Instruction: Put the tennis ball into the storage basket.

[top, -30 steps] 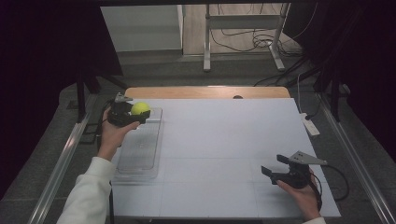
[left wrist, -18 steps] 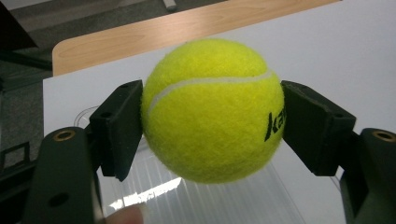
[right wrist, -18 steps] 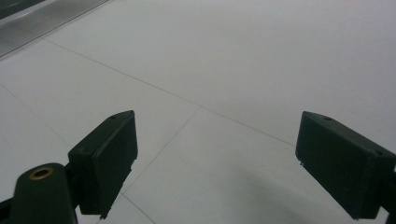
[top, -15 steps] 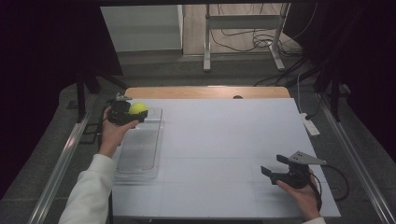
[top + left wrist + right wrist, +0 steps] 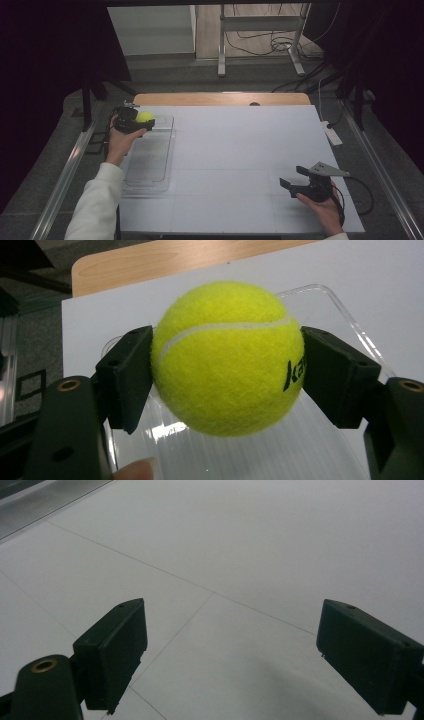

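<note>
A yellow tennis ball (image 5: 145,117) (image 5: 227,357) sits squeezed between the black pads of my left gripper (image 5: 141,120) (image 5: 227,372), which is shut on it. It hangs over the far end of a clear plastic tray (image 5: 150,162) (image 5: 345,320) at the table's left side. In the left gripper view a fingertip shows at the bottom edge. Near the front right of the table, my right gripper (image 5: 291,176) (image 5: 232,655) is held open above the bare white top, with nothing between its pads (image 5: 117,650).
The white table top (image 5: 240,150) has faint seam lines and a wooden strip (image 5: 220,98) along its far edge. A white power strip (image 5: 332,134) lies at the right edge. Metal stand legs and cables are on the floor behind.
My left gripper has drifted slightly left and lower with the ball still in it. The right gripper has stayed in place.
</note>
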Motion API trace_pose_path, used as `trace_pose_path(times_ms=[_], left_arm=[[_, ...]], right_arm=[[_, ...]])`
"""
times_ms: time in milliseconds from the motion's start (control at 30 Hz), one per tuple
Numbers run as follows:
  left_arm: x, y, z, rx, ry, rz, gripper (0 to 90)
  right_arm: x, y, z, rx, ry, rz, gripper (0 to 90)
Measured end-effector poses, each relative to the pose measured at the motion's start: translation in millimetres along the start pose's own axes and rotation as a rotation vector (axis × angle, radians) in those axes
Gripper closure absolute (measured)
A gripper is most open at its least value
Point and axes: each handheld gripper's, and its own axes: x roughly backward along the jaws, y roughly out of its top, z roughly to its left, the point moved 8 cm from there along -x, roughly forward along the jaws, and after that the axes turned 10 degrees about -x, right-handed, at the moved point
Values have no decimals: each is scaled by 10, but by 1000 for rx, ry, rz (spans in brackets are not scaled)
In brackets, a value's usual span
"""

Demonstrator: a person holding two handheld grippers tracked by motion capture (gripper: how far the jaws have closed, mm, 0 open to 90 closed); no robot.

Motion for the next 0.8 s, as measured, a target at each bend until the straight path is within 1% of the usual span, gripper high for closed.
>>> trace_pose_path(times_ms=[267,333,467,667,800], left_arm=[[-38,-38,25,-5,10,27,262],[-49,-43,19,-4,8,28,262],[-77,-74,10,-13,9,40,262],[-103,-109,15,-3,6,52,262],[-111,-122,26,-3,14,63,261]], right_arm=[[-3,-2,-4,1,0,1,128],[-2,-2,-3,1,0,1,128],[-2,-1,-8,0,-1,1,128],[1,-1,-5,1,0,-1,128],[-1,-2,-7,2,-2,1,128]])
